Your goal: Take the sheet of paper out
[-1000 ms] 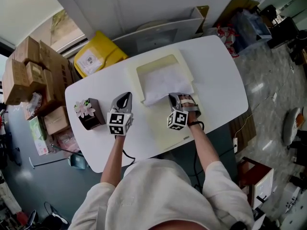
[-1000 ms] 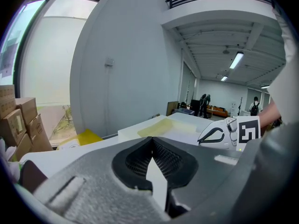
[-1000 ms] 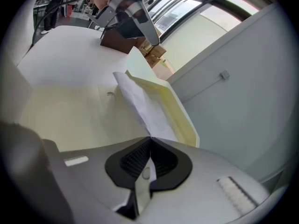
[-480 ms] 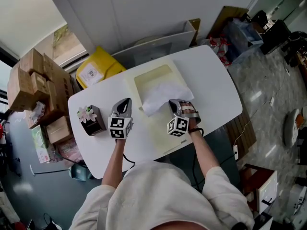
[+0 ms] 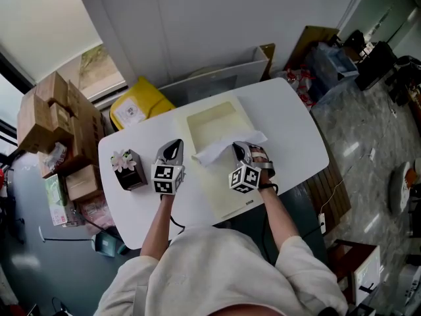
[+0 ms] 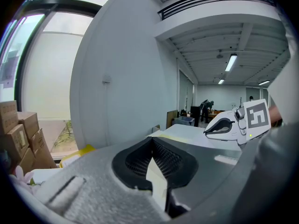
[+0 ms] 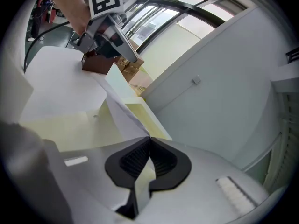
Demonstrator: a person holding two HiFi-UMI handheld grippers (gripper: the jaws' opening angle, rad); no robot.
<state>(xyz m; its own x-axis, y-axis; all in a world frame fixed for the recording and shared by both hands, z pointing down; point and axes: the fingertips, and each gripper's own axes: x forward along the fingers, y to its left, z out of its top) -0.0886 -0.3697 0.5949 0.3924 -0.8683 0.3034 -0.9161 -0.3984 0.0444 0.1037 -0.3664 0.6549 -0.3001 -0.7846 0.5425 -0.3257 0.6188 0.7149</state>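
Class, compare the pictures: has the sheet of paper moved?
Yes. The sheet of paper, pinched by the right gripper, has slid out of the cream tray toward the person.

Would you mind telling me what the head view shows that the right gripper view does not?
Only the head view shows the marker cube on the right gripper and the person's right forearm. Only the right gripper view shows, close up, its jaws shut on the edge of the sheet of paper. Both show the left gripper, the cream tray, the brown flower box and the paper.
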